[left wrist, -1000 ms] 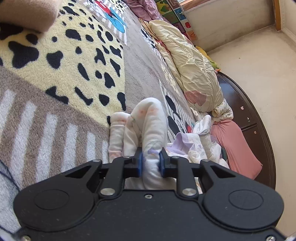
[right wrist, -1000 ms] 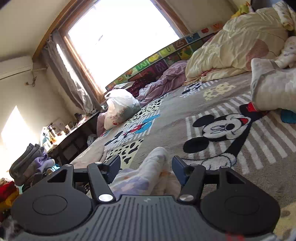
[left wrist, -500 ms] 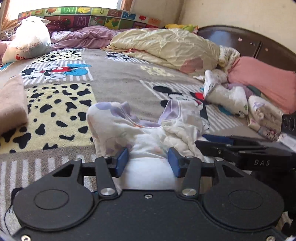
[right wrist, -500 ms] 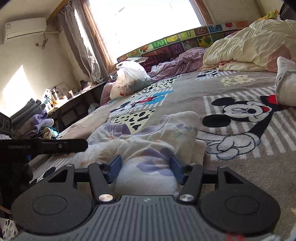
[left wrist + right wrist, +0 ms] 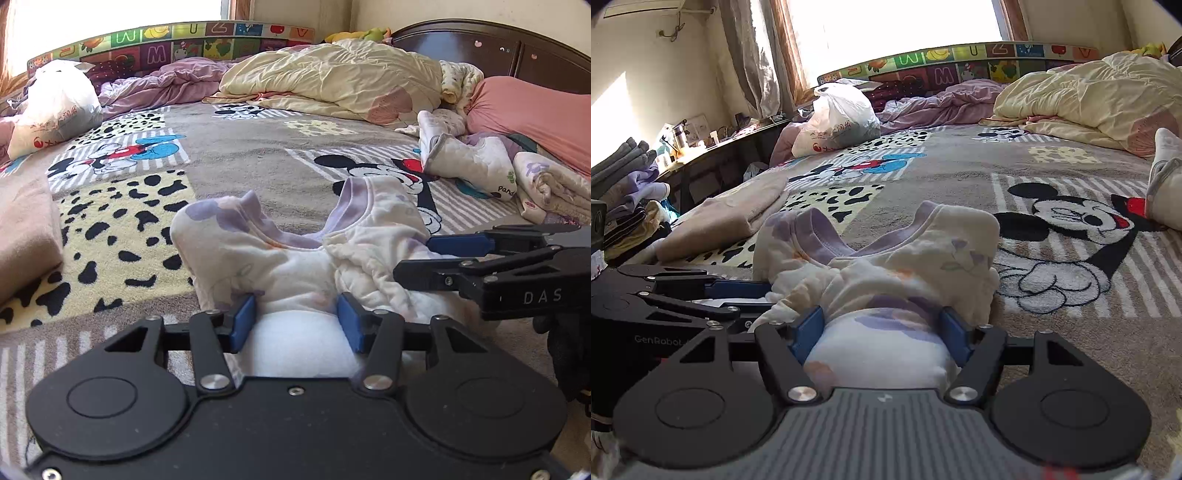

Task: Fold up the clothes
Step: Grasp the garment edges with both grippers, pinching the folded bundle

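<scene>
Left wrist view: the left gripper (image 5: 297, 321) had its jaws apart around the bunched floral baby garment (image 5: 295, 251) on the bed blanket (image 5: 240, 147), right gripper (image 5: 439, 260) alongside. Right wrist view: right gripper (image 5: 881, 332), jaws spread, garment (image 5: 882, 258) lay between them.

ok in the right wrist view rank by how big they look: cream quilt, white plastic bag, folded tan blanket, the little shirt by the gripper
1. little shirt, though nearness to the camera inflates it
2. cream quilt
3. folded tan blanket
4. white plastic bag

Quilt is cut off by the frame edge.
</scene>
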